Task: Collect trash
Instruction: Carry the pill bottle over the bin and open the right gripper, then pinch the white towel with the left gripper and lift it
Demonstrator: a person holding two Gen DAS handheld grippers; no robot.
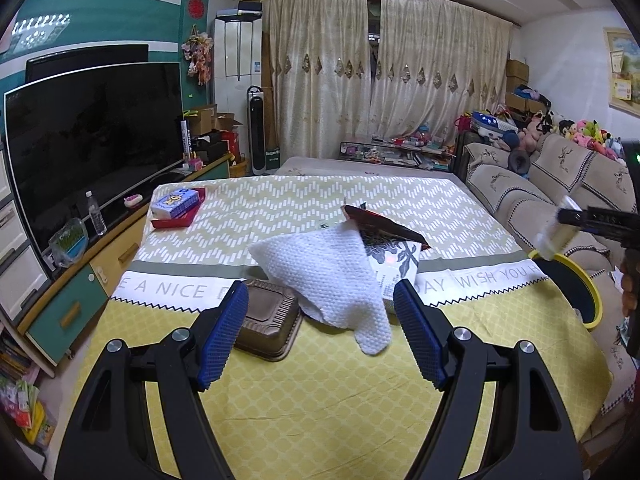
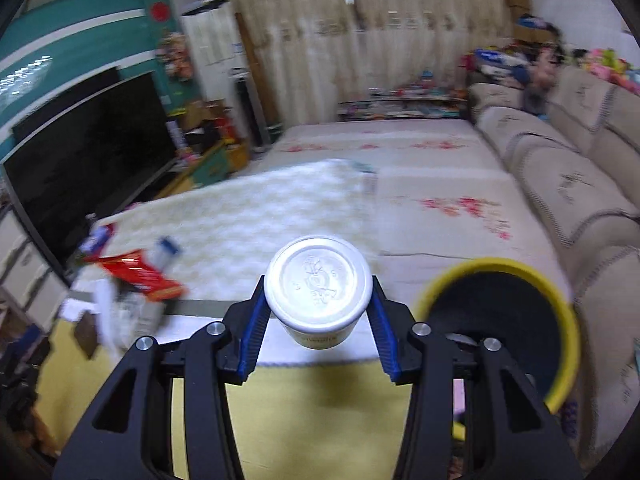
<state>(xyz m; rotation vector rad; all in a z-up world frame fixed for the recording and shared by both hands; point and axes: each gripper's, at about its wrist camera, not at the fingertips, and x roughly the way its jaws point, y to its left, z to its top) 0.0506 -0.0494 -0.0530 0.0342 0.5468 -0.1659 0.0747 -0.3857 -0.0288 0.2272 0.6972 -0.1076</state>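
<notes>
My left gripper (image 1: pixel 320 316) is open above the yellow tablecloth (image 1: pixel 320 400). Between and just beyond its blue pads lies a white paper towel (image 1: pixel 324 276), draped over a black-and-white wrapper (image 1: pixel 396 260) with a dark red wrapper (image 1: pixel 380 220) behind. A brown plastic tray (image 1: pixel 268 320) lies by the left pad. My right gripper (image 2: pixel 318 312) is shut on a white plastic cup (image 2: pixel 320 284), held sideways with its bottom facing the camera. The yellow-rimmed black trash bin (image 2: pixel 500 320) stands just right of it. The right gripper with the cup also shows in the left wrist view (image 1: pixel 560 228), above the bin (image 1: pixel 576 284).
A red tray with a blue tissue pack (image 1: pixel 176 204) sits at the table's far left. A TV (image 1: pixel 92 140) on a cabinet runs along the left. A beige sofa (image 1: pixel 540 200) runs along the right. In the blurred right wrist view, a red wrapper (image 2: pixel 140 276) lies at left.
</notes>
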